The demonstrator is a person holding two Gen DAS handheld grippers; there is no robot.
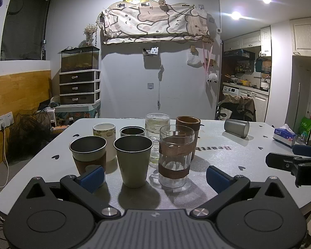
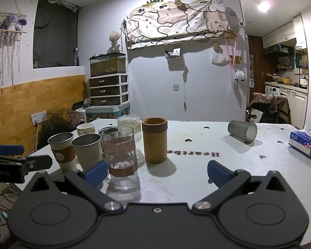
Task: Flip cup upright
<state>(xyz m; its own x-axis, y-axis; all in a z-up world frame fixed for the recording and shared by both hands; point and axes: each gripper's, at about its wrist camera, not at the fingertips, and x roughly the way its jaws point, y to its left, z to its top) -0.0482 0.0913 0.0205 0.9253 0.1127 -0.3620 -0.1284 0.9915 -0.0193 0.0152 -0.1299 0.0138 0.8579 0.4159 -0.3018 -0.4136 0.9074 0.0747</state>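
A grey frosted cup (image 1: 236, 127) lies on its side at the far right of the white table (image 1: 217, 161); it also shows in the right wrist view (image 2: 242, 131), its mouth facing right and toward me. My left gripper (image 1: 153, 176) is open and empty, low over the near edge, in front of the upright cups. My right gripper (image 2: 156, 172) is open and empty, well short of the lying cup. The right gripper also shows at the right edge of the left wrist view (image 1: 290, 157).
Several upright cups stand at the table's left: two metal tumblers (image 1: 133, 161), a banded glass (image 1: 175, 155), a brown bamboo cup (image 2: 154, 140), a ribbed glass (image 1: 157, 124) and a white mug (image 1: 104, 131). A tissue box (image 2: 303, 143) sits at the right edge.
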